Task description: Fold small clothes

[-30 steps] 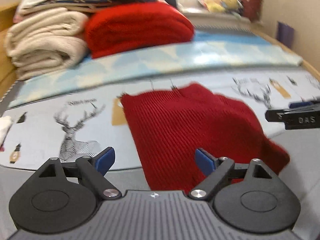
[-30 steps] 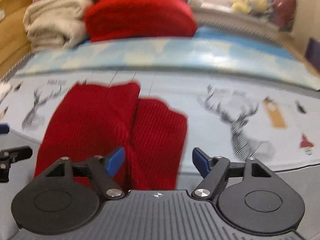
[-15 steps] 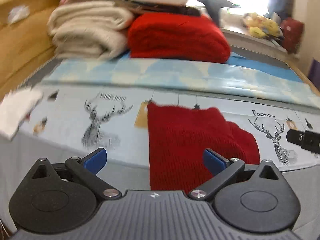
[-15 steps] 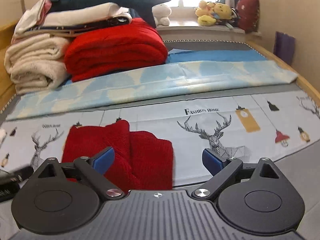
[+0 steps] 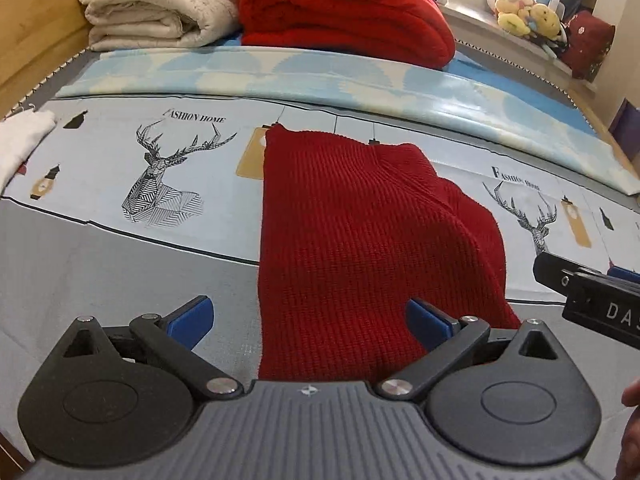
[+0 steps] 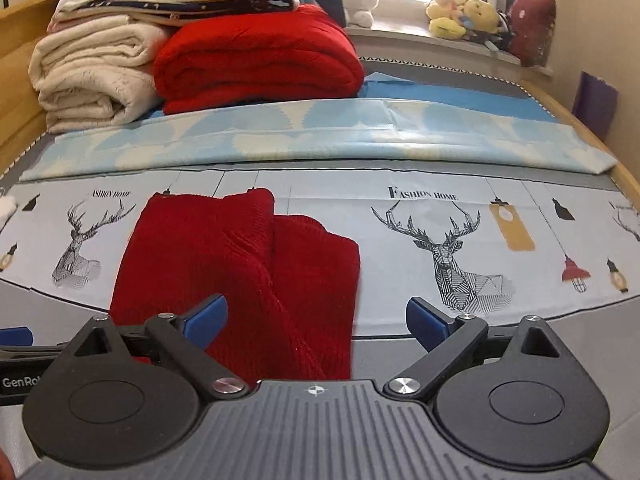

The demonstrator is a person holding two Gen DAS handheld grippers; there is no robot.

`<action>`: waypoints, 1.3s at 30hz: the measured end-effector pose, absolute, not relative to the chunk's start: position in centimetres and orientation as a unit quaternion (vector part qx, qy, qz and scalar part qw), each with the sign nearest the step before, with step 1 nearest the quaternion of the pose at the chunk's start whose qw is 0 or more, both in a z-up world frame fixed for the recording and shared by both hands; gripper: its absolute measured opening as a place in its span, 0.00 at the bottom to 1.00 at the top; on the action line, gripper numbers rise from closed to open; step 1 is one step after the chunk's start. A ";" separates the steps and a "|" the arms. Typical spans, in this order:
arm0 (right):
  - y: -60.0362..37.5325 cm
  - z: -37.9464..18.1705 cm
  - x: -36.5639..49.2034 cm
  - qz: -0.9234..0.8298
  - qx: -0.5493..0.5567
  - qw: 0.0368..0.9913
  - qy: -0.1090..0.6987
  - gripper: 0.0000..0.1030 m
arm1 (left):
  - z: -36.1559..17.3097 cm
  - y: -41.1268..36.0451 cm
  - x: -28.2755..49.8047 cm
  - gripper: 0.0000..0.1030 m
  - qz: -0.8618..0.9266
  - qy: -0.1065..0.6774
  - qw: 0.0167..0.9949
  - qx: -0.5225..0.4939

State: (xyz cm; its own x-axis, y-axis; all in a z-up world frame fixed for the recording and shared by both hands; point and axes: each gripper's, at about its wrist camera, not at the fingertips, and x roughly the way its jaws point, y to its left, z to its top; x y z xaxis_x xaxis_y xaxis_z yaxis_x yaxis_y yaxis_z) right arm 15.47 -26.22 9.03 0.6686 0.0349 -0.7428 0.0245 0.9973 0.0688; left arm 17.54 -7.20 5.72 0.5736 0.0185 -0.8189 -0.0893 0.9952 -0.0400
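We hold both the left tongs (image 5: pixel 308 316) and right tongs (image 6: pixel 316 316) apart, empty, the folded red knit (image 5: pixel 360 240) at 12 o'clock on the bed (image 5: pixel 100 272).

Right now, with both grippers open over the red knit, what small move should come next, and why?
Probably lower the left gripper onto the near hem of the red knit garment and pinch it. Both grippers are open and empty, the right gripper too, and the garment lies part-folded, one flap over the other, on the deer-print sheet.
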 end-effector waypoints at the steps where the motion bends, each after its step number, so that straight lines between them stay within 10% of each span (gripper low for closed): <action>1: -26.1 9.0 15.6 0.006 0.033 0.911 0.411 0.93 | 5.7 -7.1 17.4 0.99 0.032 0.460 0.886 -0.036; 39: -23.2 6.9 15.0 0.025 -0.009 0.895 0.445 0.93 | 4.2 -5.5 16.8 0.99 0.018 0.481 0.876 -0.037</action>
